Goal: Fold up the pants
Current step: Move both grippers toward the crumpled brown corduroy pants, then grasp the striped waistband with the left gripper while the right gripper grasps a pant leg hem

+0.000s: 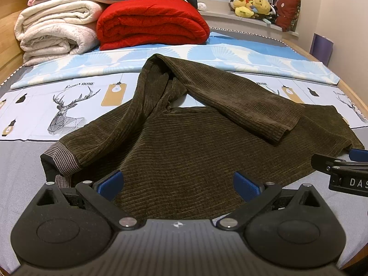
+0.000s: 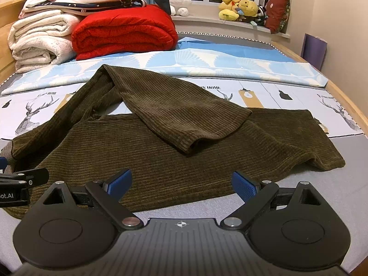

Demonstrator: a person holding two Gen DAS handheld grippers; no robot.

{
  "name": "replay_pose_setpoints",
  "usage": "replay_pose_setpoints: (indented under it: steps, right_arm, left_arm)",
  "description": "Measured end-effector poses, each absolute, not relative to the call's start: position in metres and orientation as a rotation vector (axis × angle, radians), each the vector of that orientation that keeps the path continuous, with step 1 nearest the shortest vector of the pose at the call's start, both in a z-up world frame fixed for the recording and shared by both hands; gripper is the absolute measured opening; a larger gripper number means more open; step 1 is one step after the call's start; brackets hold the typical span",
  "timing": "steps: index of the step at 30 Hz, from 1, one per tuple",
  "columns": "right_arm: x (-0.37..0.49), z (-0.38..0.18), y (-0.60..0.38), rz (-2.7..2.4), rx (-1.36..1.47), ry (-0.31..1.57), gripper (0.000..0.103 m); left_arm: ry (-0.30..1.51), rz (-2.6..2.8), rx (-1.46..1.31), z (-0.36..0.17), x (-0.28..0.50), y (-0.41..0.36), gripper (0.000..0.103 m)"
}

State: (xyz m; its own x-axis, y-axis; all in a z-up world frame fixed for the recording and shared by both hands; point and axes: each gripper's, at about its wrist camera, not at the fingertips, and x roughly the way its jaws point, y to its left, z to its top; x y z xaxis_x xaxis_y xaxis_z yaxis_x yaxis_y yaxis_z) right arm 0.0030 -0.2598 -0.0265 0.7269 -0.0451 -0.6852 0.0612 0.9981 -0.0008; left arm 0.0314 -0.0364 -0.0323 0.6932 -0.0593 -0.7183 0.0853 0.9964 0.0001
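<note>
Dark olive corduroy pants (image 1: 174, 151) lie crumpled on the bed, one leg bent back and draped over the other. A striped grey waistband (image 1: 62, 161) shows at the left end. In the right wrist view the same pants (image 2: 161, 142) spread across the middle. My left gripper (image 1: 178, 184) hovers open over the near edge of the fabric, nothing between its blue pads. My right gripper (image 2: 181, 182) stands open too, just above the near hem, holding nothing. Each gripper appears at the edge of the other's view.
Folded white blankets (image 1: 55, 30) and a red blanket (image 1: 151, 23) are stacked at the head of the bed. Plush toys (image 1: 253, 7) sit on the window sill. A wooden bed frame (image 1: 352, 96) borders the printed sheet (image 1: 69, 105).
</note>
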Motion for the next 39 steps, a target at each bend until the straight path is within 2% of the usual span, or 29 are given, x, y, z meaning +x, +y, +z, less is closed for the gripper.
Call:
replay_pose_setpoints:
  steps: [26,32,35,37,39]
  right_arm:
    - [0.002,-0.031,-0.262,-0.06,0.007,0.758,0.094]
    - [0.0,-0.03,-0.268,-0.016,0.154,0.693,0.094]
    - [-0.001,-0.026,-0.271,-0.019,0.169,0.674,0.09]
    - [0.001,-0.025,-0.274,-0.029,0.147,0.674,0.081]
    - [0.001,-0.023,-0.28,-0.032,0.165,0.672,0.077]
  left_arm:
    - [0.803,-0.085,0.039,-0.034,0.03,-0.04,0.102]
    - [0.793,-0.08,0.062,-0.035,0.029,-0.042,0.098]
    - [0.776,-0.085,0.079,-0.033,0.027,-0.043,0.079]
    - [0.756,-0.081,0.091,-0.03,0.025,-0.04,0.055]
    - [0.723,-0.079,0.103,-0.024,0.023,-0.035,0.038]
